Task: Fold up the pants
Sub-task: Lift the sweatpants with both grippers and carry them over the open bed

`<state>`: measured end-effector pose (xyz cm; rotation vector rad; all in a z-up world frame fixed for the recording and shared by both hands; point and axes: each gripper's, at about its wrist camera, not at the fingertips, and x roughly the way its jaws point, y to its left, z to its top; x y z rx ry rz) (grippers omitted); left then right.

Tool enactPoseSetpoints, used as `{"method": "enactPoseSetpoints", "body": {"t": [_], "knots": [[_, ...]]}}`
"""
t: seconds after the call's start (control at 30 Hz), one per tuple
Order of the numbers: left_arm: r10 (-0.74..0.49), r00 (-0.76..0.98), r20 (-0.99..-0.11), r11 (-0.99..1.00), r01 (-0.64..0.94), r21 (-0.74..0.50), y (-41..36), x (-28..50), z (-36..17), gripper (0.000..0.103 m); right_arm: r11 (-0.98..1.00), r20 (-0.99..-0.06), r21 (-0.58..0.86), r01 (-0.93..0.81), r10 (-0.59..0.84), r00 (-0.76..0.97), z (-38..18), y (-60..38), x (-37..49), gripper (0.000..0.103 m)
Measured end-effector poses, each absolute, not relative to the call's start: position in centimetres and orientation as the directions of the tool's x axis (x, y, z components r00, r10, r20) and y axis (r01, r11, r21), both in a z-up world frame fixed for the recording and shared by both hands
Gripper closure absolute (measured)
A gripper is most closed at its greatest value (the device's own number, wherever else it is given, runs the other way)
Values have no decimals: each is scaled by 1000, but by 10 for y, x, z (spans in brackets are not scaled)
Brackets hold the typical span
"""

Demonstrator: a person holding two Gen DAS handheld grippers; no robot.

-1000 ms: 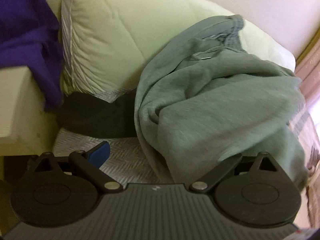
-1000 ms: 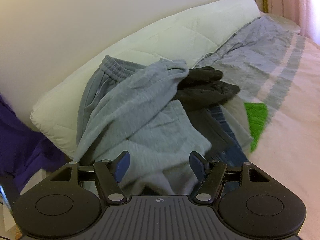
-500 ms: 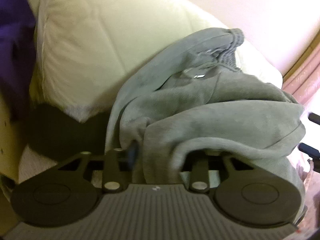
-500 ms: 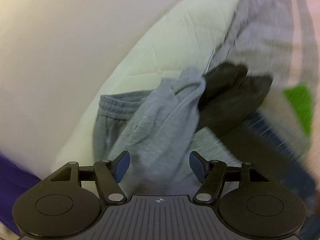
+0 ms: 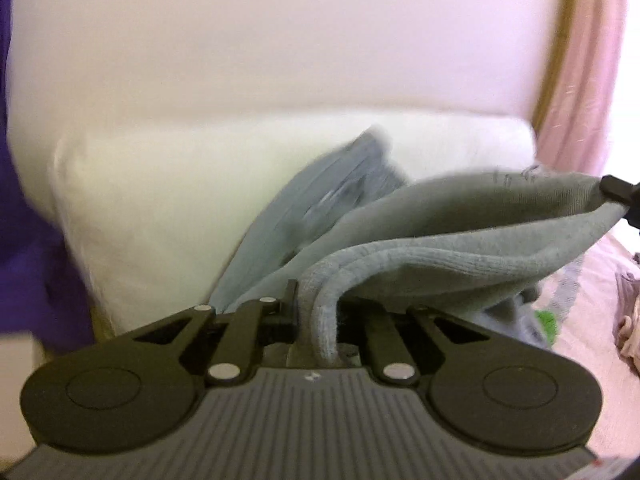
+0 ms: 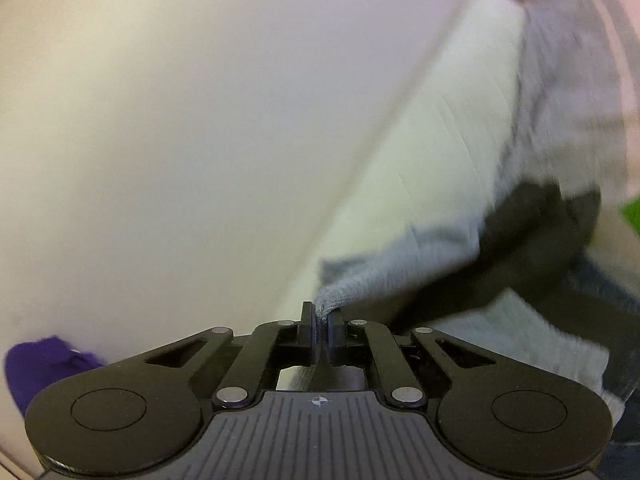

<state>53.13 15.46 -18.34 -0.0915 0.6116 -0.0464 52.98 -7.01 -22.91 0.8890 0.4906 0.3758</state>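
The grey sweatpants (image 5: 460, 216) were bunched and lifted off the bed, their fleece fabric stretched in a slack span between two pinched points. One thick rolled edge was nipped at the near end, another corner (image 6: 340, 296) at the far right. The elastic waistband trailed back against the white pillow (image 5: 168, 208).

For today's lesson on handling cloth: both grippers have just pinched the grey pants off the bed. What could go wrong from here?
The right gripper pinches only a thin edge of the grey pants, so it may slip. The black garment lies against them and could drag along.
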Motion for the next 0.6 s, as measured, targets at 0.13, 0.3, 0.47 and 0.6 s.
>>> {"method": "enactPoseSetpoints", "body": {"t": [0.13, 0.3, 0.47, 0.6], "knots": [[-150, 883, -444, 989, 124, -87, 128, 504, -120, 95, 594, -103, 778, -203, 440, 892, -175, -94, 479, 102], [-321, 898, -302, 946, 320, -57, 75, 458, -49, 95, 661, 99, 693, -288, 308, 946, -92, -137, 391, 102], [-547, 825, -140, 836, 547, -42, 2, 387, 24, 95, 776, 276, 575, -261, 117, 954, -7, -190, 272, 102], [-705, 706, -69, 709, 704, -42, -59, 332, 79, 95, 852, 334, 510, -114, -74, 940, 60, -234, 174, 102]]}}
